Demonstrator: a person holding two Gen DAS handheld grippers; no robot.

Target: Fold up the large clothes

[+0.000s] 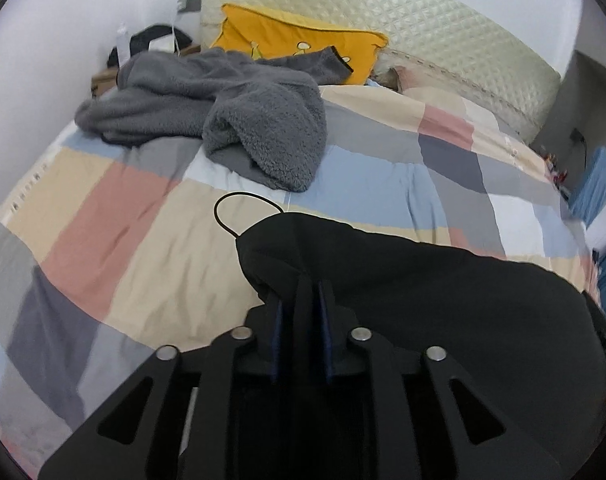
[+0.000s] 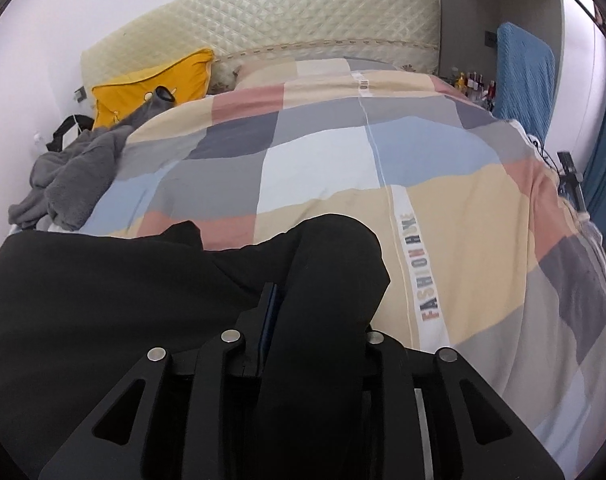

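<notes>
A black garment [image 1: 423, 300] lies spread on the checked quilt [image 1: 143, 248] near the bed's front edge, with a thin black cord loop [image 1: 239, 208] at its far corner. A fold of it stands between the fingers of my left gripper [image 1: 301, 300]. Both blue pad faces show bare beside that fold. In the right wrist view the same black garment [image 2: 103, 300] bulges as a thick roll through my right gripper [image 2: 317, 292] and covers the right finger. Only the left pad [image 2: 267, 312] shows there.
A crumpled grey fleece garment [image 1: 231, 112] lies at the far left of the bed, partly over a yellow pillow [image 1: 287, 36]. A cream quilted headboard [image 2: 303, 12] stands behind. A blue towel [image 2: 523, 76] and bottles [image 2: 475, 80] are to the right.
</notes>
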